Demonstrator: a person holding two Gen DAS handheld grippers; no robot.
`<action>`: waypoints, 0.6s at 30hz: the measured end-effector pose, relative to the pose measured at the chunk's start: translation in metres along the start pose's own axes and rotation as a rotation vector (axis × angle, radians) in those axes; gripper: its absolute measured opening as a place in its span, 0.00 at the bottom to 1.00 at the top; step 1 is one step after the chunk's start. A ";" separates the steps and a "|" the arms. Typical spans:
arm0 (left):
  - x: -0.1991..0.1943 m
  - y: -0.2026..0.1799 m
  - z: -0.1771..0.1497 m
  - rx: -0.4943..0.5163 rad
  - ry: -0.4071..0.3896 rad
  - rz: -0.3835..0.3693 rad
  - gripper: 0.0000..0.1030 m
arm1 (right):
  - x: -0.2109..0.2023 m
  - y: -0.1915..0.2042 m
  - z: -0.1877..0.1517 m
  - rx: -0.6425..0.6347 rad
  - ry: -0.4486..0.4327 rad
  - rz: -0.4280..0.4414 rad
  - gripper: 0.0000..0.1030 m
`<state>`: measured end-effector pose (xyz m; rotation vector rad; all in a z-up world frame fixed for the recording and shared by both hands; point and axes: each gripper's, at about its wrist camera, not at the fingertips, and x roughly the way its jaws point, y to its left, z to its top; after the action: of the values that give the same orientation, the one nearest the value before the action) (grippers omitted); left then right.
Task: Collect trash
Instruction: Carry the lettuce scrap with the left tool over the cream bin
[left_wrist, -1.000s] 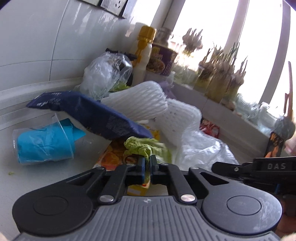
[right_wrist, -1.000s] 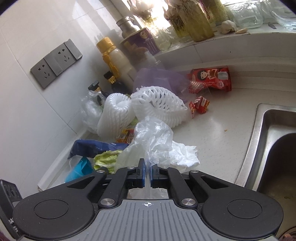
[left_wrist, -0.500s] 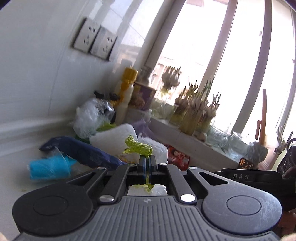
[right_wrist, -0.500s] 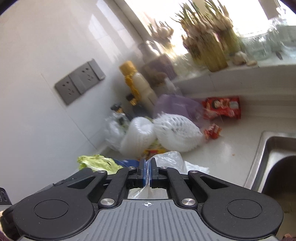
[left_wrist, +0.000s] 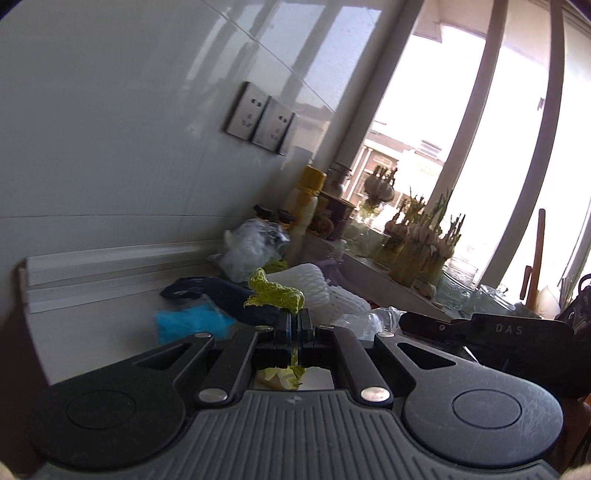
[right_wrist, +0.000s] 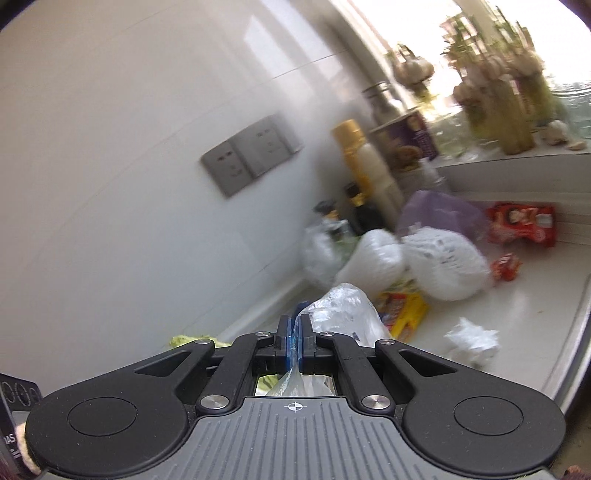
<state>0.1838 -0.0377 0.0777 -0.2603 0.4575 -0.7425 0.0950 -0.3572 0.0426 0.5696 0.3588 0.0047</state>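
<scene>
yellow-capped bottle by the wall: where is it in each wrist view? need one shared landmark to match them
Left wrist: the yellow-capped bottle stands centre frame, right of the dark-capped bottles, below and right of the wall sockets.
Right wrist: the bottle is upper centre-right, leaning in the fisheye, right of the sockets.
Shared landmark: the grey double wall sockets.

Glossy white wall tiles, crinkly clear plastic bag, matt ribbed black tool body.
</scene>
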 end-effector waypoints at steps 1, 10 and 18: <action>-0.006 0.003 -0.001 -0.005 -0.005 0.007 0.02 | 0.001 0.004 -0.001 -0.007 0.007 0.011 0.02; -0.068 0.045 -0.019 -0.075 -0.064 0.115 0.02 | 0.019 0.059 -0.029 -0.066 0.143 0.184 0.02; -0.107 0.080 -0.043 -0.158 -0.093 0.222 0.02 | 0.045 0.103 -0.055 -0.051 0.276 0.330 0.02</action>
<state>0.1410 0.0914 0.0426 -0.3840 0.4494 -0.4763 0.1286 -0.2373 0.0393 0.5733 0.5279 0.4121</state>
